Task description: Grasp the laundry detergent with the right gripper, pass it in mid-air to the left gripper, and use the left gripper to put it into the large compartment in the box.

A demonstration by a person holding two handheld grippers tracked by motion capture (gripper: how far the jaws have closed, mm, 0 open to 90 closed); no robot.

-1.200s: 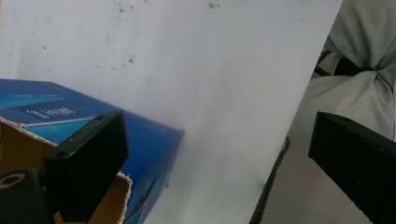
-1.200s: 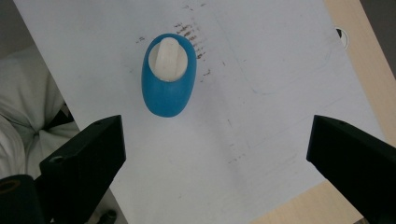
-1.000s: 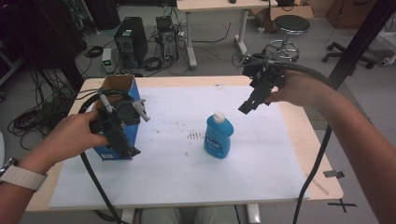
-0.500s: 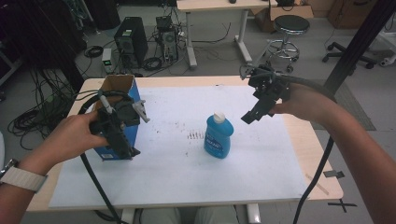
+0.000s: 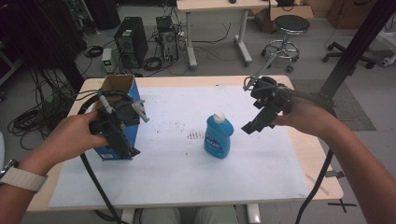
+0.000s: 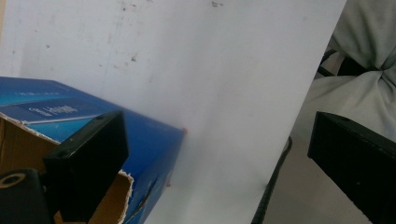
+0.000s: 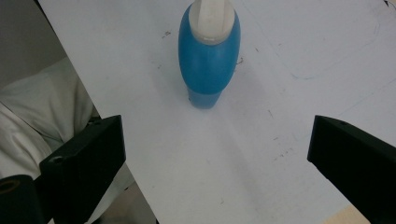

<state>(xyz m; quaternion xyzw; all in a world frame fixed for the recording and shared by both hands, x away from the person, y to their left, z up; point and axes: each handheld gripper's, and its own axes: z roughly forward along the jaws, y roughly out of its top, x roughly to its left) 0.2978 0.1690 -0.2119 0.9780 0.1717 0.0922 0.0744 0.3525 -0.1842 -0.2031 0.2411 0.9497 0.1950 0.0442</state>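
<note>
A blue bottle (image 5: 217,136) with a white cap stands upright near the middle of the white sheet (image 5: 187,172) that covers the counter (image 5: 322,168). The right gripper (image 5: 256,125) hovers at the bottle's 3 o'clock, near it but apart, jaws spread wide and holding nothing; in the right gripper view the bottle (image 7: 208,52) sits at 12 o'clock, beyond the jaws. The left gripper (image 5: 122,148) rests at 9 o'clock of the bottle, well apart, against an open blue box (image 5: 116,88) (cardboard brown inside). In the left gripper view its jaws stand released, one beside the box's (image 6: 70,116) torn rim.
</note>
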